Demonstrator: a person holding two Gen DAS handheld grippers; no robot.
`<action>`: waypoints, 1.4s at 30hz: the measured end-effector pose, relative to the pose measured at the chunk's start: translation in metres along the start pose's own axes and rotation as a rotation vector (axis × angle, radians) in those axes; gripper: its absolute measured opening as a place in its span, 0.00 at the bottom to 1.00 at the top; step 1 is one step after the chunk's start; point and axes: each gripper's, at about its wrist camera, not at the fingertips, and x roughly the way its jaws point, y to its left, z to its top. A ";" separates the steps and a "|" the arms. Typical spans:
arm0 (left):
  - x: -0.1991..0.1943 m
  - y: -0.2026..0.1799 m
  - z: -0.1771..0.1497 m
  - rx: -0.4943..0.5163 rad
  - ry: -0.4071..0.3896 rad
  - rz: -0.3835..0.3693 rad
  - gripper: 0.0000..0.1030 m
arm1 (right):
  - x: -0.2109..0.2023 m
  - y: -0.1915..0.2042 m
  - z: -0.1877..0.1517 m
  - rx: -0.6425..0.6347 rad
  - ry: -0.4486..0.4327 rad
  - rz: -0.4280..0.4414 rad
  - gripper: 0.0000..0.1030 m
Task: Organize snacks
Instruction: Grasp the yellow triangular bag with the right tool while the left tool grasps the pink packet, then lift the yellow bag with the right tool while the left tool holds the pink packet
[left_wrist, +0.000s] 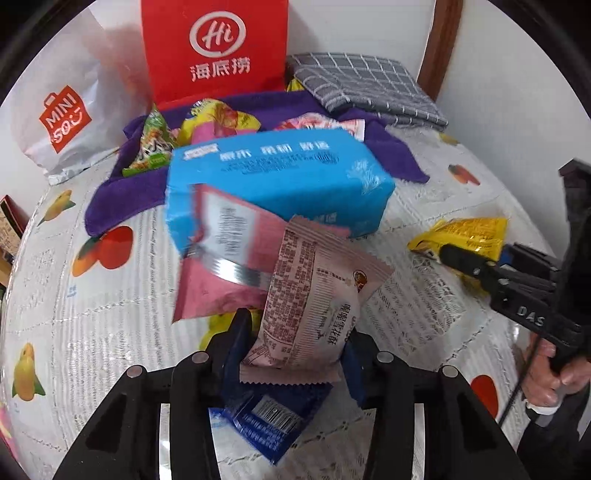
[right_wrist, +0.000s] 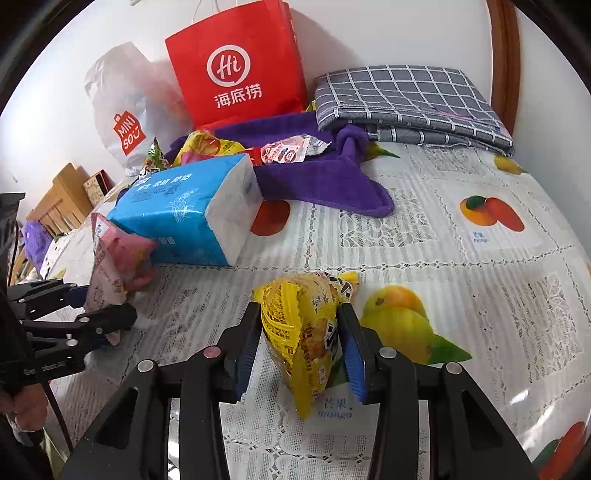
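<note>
My left gripper (left_wrist: 295, 332) is shut on a pale pink snack packet (left_wrist: 314, 295), held above the table. A darker pink packet (left_wrist: 221, 258) lies behind it and a blue packet (left_wrist: 269, 424) lies under the jaws. My right gripper (right_wrist: 301, 332) is shut on a yellow snack packet (right_wrist: 303, 332) standing on the tablecloth. The yellow packet (left_wrist: 469, 236) and right gripper also show in the left wrist view. Several snacks (right_wrist: 280, 151) lie piled on a purple towel (right_wrist: 325, 181) at the back.
A blue tissue pack (left_wrist: 277, 177) lies between the grippers and the towel. A red paper bag (right_wrist: 240, 66) and a white Miniso bag (right_wrist: 125, 122) stand at the wall. A folded grey checked cloth (right_wrist: 406, 103) lies at the back right. A fruit-print tablecloth (right_wrist: 461, 277) covers the table.
</note>
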 end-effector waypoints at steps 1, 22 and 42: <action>-0.004 0.004 0.000 -0.012 -0.006 -0.011 0.42 | 0.001 0.000 0.000 0.002 0.003 0.002 0.42; -0.020 0.103 -0.045 -0.197 0.027 0.035 0.42 | 0.007 0.007 -0.001 -0.050 0.039 -0.049 0.46; -0.011 0.120 -0.040 -0.185 -0.101 0.047 0.42 | 0.007 0.008 0.001 -0.053 0.044 -0.060 0.46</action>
